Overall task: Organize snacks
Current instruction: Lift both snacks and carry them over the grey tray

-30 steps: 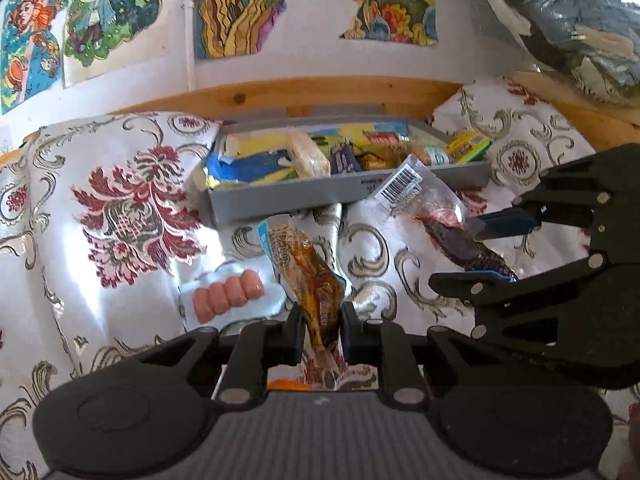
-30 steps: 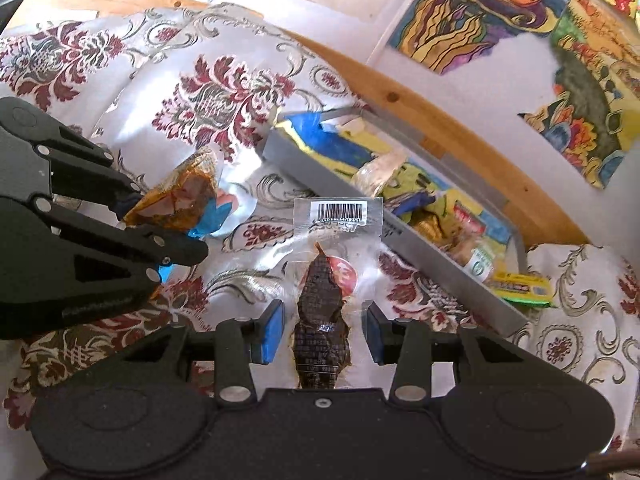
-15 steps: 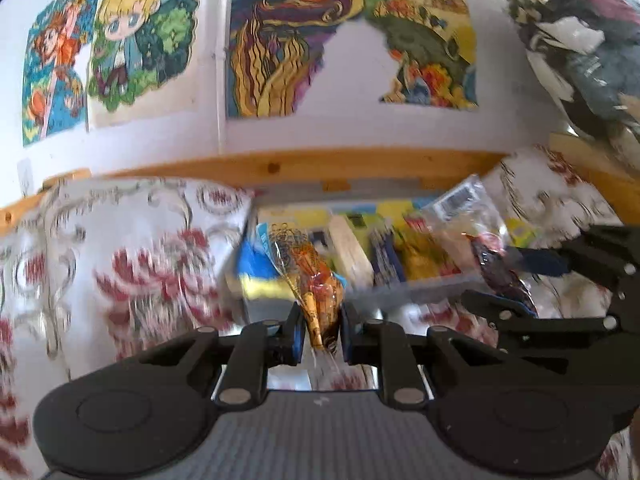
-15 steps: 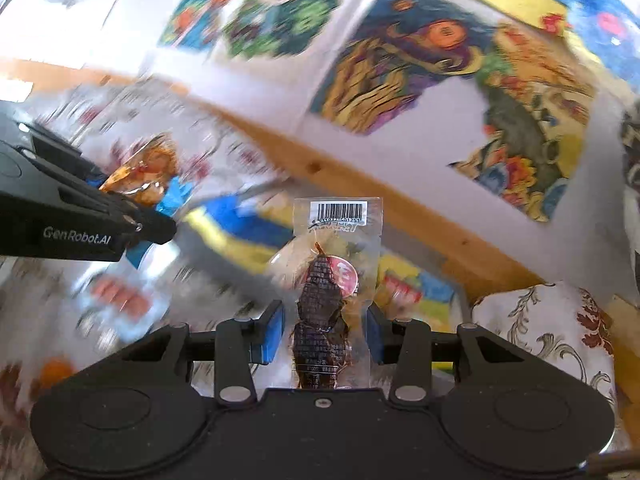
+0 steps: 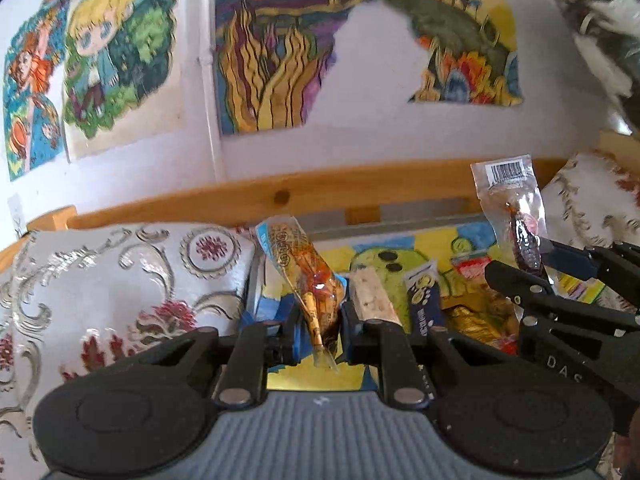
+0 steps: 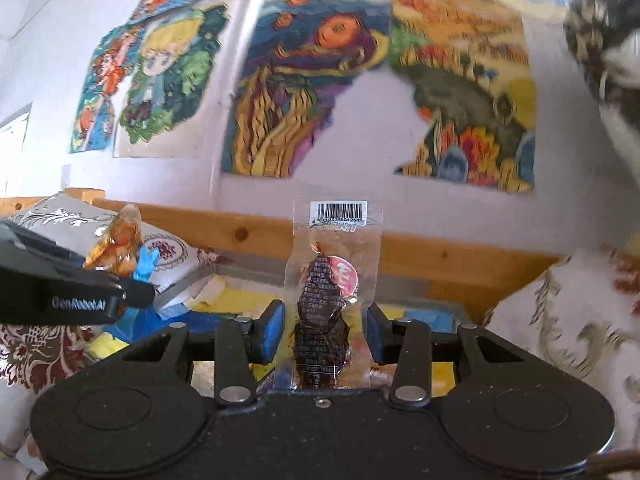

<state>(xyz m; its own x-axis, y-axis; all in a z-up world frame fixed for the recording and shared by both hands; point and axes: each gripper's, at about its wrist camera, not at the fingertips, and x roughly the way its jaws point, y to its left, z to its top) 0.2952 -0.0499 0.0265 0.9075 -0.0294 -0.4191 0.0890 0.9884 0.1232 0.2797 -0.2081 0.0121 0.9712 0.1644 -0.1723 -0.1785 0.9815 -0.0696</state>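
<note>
Left gripper [image 5: 320,330]: pinches the orange snack packet [image 5: 306,276], above the grey tray [image 5: 420,226].
Right gripper [image 6: 324,330]: pinches the clear packet of dark dried snack [image 6: 326,304], upright, at 3 o'clock of the left one.
Tray: holds several snacks.

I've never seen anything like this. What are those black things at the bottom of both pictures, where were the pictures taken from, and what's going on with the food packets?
There is no robot here: a person holds a black two-fingered tool in each hand, each with a camera looking along its fingers.

In the left wrist view, the left tool pinches an orange-brown snack in a clear wrapper; the right tool comes in at the right edge.

In the right wrist view, the right tool carries a clear packet with a dark dried snack and a barcode.

Both packets hang above a grey tray of colourful snacks, which sits on patterned silver-and-red cloth below a wall of bright drawings.
</note>
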